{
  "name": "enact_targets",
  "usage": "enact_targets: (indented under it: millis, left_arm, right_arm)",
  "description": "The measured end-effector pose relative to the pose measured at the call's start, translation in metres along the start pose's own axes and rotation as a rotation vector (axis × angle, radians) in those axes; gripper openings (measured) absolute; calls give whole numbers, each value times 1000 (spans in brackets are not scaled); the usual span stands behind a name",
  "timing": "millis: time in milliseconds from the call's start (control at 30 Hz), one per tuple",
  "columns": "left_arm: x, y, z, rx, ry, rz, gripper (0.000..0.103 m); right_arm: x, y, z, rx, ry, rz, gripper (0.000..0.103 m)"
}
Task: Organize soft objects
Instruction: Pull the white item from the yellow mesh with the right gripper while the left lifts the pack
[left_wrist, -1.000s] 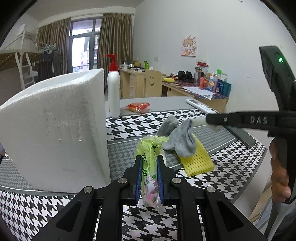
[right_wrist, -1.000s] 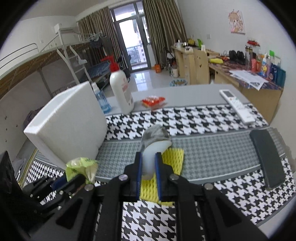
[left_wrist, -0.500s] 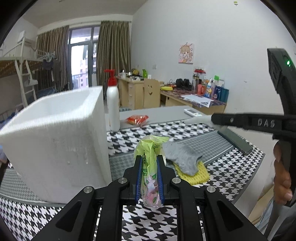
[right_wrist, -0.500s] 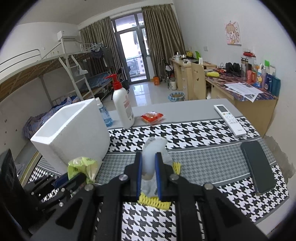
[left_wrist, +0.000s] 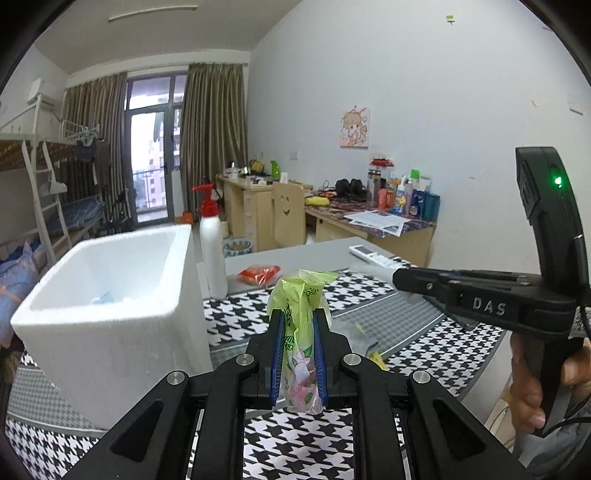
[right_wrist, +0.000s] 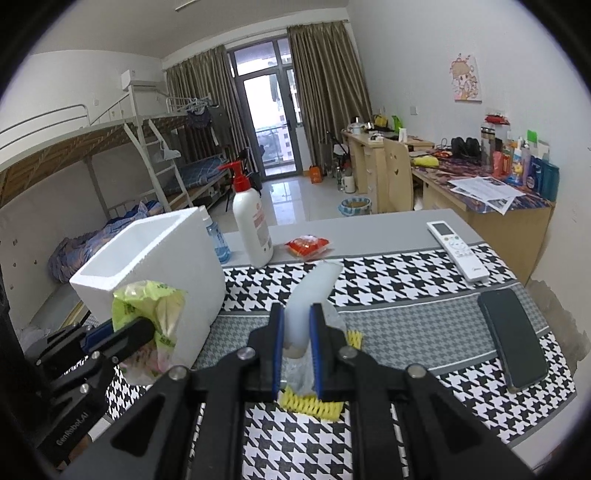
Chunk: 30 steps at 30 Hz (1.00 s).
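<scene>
Handling assessment: the green plastic packet (left_wrist: 298, 332) clamped between the blue pads of the left hand-held gripper (left_wrist: 298, 352) looks light, thin-skinned and crinkly; it is pinched mid-body, with its loose top flaring above the jaws and its flowered lower end hanging below; judged slippery under a light pinch, so a hold on the fuller middle suits it. The right hand-held gripper (right_wrist: 297, 349) is closed on a pale, translucent soft piece (right_wrist: 312, 295) that curves upward beyond the jaws; what it is made of cannot be told; it appears limp and likely to sag if held by one end. A yellow foam net sleeve (right_wrist: 312, 402), ribbed and springy-looking, lies on the bench (right_wrist: 406, 314) beneath that gripper; whether it touches the held piece cannot be told. The white foam box (left_wrist: 110, 306), open-topped, thick-walled, grainy and rigid, stands on the houndstooth cloth to the left of both grippers; it looks the probable receptacle. Both held items are up off the bench, neither over the box's opening.
</scene>
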<state>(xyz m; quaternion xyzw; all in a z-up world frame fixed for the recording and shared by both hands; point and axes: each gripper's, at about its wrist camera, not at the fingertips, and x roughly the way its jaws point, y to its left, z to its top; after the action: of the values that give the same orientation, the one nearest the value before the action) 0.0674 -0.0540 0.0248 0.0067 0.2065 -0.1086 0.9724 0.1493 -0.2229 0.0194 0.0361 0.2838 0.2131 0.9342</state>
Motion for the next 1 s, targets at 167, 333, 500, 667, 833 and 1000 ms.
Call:
enact_targets:
  millis: [167, 333, 500, 667, 833, 1000]
  left_arm:
    - [-3, -1, 6, 10, -14, -13, 16]
    - [-6, -5, 14, 25, -34, -26, 16]
    - [-15, -1, 24, 30, -68, -27, 16]
    - [-22, 1, 34, 29, -103, -5, 16]
    - [-27, 9, 43, 23, -121, 22, 16]
    - [-34, 18, 51, 15, -145, 47, 16]
  right_arm:
    - [-4, 0, 1, 6, -17, -9, 17]
    - [-11, 1, 6, 6, -37, -18, 17]
    - [-16, 8, 12, -9, -55, -24, 17]
    - [-18, 14, 20, -15, -76, -9, 17]
    - [-15, 23, 26, -31, -85, 5, 17]
    - [-19, 31, 32, -43, -107, 16, 17]
